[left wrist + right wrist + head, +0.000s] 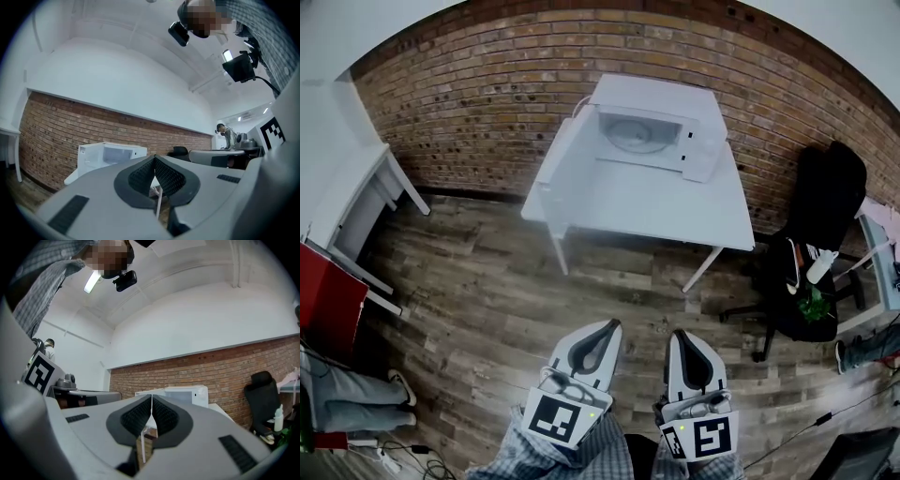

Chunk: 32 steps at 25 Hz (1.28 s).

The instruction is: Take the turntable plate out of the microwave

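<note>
A white microwave [661, 127] stands on a white table [656, 206] against the brick wall, its door swung open to the left. Inside it lies the round glass turntable plate [636, 138]. My left gripper [611, 325] and right gripper [679, 335] are held side by side low in the head view, well short of the table, both shut and empty. The left gripper view shows the microwave [110, 157] beyond the shut left gripper [154, 158]. Past the shut right gripper [151, 397], the right gripper view also shows the microwave [185, 395].
Wooden floor lies between me and the table. A black office chair [811, 253] with a bottle and small things stands to the right. A white desk [356, 202] and a red panel [323, 300] are at the left. A seated person's legs [342, 398] show at the lower left.
</note>
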{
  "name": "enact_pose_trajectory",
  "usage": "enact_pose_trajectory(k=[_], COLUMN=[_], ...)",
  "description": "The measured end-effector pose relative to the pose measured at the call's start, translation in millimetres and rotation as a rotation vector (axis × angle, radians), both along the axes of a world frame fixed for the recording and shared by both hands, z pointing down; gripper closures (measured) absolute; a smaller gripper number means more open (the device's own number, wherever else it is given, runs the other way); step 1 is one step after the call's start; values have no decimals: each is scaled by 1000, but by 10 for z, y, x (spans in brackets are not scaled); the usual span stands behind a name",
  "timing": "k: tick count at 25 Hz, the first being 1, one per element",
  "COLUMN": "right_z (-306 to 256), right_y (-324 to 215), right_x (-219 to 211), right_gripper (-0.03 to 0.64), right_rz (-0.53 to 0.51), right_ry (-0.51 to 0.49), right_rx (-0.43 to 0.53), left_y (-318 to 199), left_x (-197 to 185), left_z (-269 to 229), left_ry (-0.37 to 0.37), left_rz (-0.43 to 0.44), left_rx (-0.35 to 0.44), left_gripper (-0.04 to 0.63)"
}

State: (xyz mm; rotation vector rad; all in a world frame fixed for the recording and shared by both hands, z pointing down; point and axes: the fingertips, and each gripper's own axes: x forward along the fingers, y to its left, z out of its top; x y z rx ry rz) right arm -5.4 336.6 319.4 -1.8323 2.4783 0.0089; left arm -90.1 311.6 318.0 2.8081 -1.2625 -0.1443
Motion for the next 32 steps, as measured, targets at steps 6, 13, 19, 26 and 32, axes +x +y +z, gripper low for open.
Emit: enact_pose_trajectory(k=[6, 13, 19, 26, 32], right_z=[-62, -5, 91, 209, 179], right_y=[-634, -988, -1307, -1991, -2711], right_x=[-84, -113, 25, 349, 839], right_gripper=[597, 597, 597, 597, 597], right_rz=[16, 41, 41, 3, -38], right_ry=[8, 29, 7, 25, 46], right_rx=[22, 4, -8, -5, -8], left_y=[-610, -1025, -1356, -1966, -2646], left_x=[-61, -72, 143, 503, 1044], left_z=[-35, 18, 130, 265, 270], left_ry=[-2, 0, -4, -9, -48], left_rz=[25, 47, 64, 45, 30], left_rx=[16, 1, -13, -25, -24], left_gripper=[584, 584, 584, 584, 584])
